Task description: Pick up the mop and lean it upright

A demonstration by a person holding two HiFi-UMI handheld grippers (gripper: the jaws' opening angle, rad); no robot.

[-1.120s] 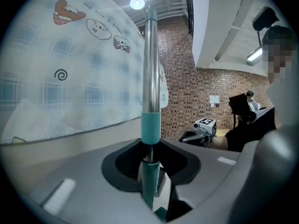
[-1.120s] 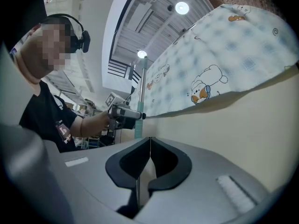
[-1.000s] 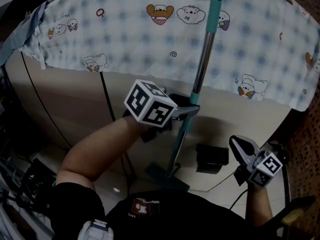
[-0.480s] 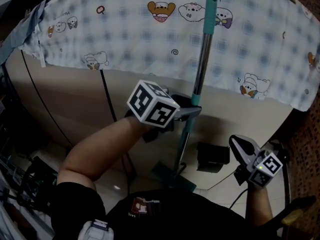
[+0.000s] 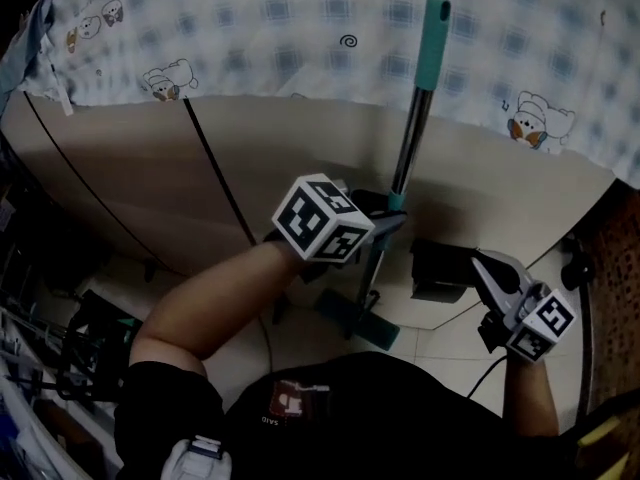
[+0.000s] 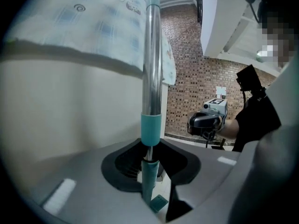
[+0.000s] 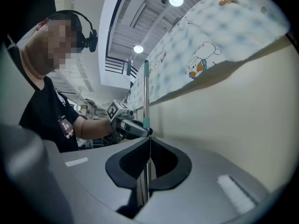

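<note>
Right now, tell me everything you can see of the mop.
The mop has a shiny metal pole with a teal top grip, a teal collar midway and a flat teal head. It stands nearly upright, head on the tiled floor, top in front of the checked cloth. The left gripper is clamped at the collar.

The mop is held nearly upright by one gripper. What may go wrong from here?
Only the left gripper is shut on the mop handle, at its teal collar, so the long upper part might tip sideways. The mop head seems to rest on glossy floor tiles and may slide out once released. The right gripper is shut and apart, so it cannot catch quickly.
</note>
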